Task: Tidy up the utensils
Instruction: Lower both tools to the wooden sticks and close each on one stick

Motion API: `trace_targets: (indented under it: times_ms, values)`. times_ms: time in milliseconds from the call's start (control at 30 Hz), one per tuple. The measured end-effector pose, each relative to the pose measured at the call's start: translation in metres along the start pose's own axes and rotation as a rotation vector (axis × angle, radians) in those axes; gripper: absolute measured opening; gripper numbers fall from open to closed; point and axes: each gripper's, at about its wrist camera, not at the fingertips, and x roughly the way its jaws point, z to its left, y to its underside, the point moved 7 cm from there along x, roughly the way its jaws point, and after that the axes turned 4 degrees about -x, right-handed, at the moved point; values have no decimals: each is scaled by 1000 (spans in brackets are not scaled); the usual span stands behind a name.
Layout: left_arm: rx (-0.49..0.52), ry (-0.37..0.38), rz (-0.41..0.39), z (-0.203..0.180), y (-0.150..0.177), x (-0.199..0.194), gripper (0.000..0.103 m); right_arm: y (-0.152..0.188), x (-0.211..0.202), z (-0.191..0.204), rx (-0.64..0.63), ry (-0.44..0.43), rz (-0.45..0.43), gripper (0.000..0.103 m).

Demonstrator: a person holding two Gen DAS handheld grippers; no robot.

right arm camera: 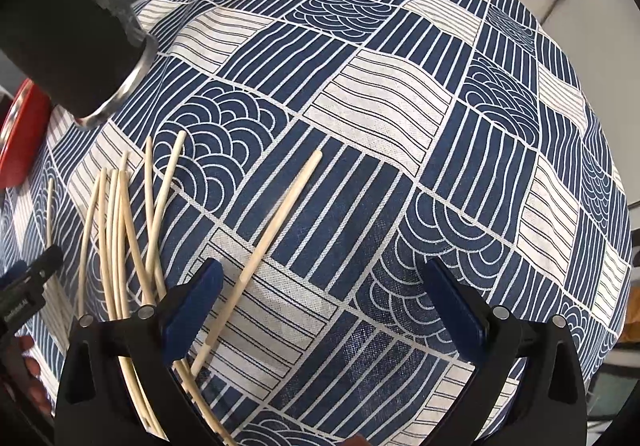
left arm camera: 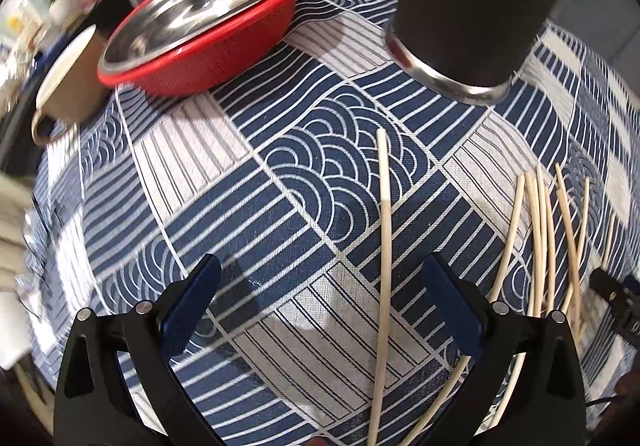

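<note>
Blue-and-white patterned cloth point(left arm camera: 304, 174) over whole tabletop. Left wrist view: left gripper point(left arm camera: 320, 294) w/ blue pads wide apart, nothing between, hovering over cloth. Single chopstick point(left arm camera: 385, 246) lying lengthwise just inside right pad. Loose bunch of chopsticks point(left arm camera: 548, 230) fanned out toward right edge, partly behind right finger. Black cup w/ steel rim point(left arm camera: 480, 6) near far edge, lying tilted, mouth toward cloth centre. Red colander w/ steel bowl inside point(left arm camera: 208, 26) at far-left corner, brown mug point(left arm camera: 68, 82) just beside it at left edge. Right wrist view: right gripper point(right arm camera: 322, 296) also spread wide, empty. One chopstick point(right arm camera: 276, 230) running diagonally, near end by left pad. Rest of sticks piled toward left edge, ends passing under left finger. Black cup at far-left corner; other gripper's tip at left edge.
</note>
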Motion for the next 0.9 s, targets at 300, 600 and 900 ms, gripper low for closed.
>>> trace_targets:
  times_ms: [300, 600, 900]
  values:
    - [40, 32, -9, 6, -1, 4, 96, 4, 1, 2, -17, 5, 5, 93]
    - [90, 66, -41, 2, 8, -14, 30, 11, -20, -25, -26, 2, -26, 15]
    - [65, 124, 28, 32, 14, -21, 5, 16, -24, -61, 45, -69, 25, 4]
